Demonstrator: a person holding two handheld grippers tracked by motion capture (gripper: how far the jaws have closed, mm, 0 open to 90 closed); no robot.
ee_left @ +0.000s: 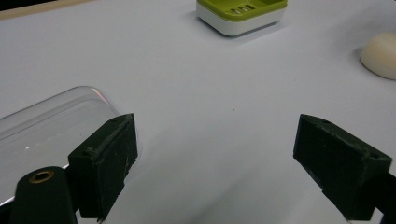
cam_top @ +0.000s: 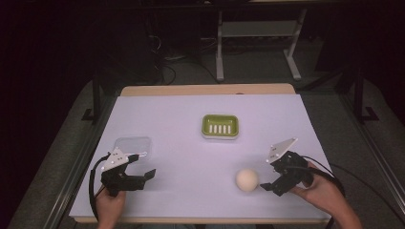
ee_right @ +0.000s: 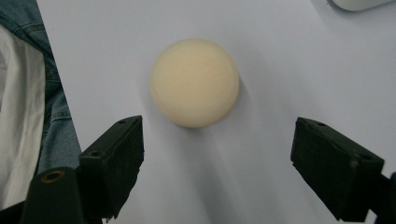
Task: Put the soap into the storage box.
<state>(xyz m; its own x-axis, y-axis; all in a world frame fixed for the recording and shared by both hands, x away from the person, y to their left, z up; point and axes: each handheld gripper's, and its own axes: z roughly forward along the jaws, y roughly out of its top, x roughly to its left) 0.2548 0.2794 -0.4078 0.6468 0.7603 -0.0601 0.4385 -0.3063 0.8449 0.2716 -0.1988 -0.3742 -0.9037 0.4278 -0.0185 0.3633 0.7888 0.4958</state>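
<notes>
**Round soap bar before the right gripper**

The cream, smooth, dome-shaped soap bar (ee_right: 194, 82) lies on the white table (cam_top: 181, 157), just ahead of the right gripper (ee_right: 217, 165), whose jaws stand wide apart, untouched. The left gripper (ee_left: 215, 163), likewise released, sits beside a clear plastic lid (ee_left: 44, 128).

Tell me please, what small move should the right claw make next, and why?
Probably ease the right claw forward until its open jaws stand on both sides of the round cream soap bar, then close. The bar lies on the white table just ahead of the jaws, untouched and roughly centred between them.
</notes>
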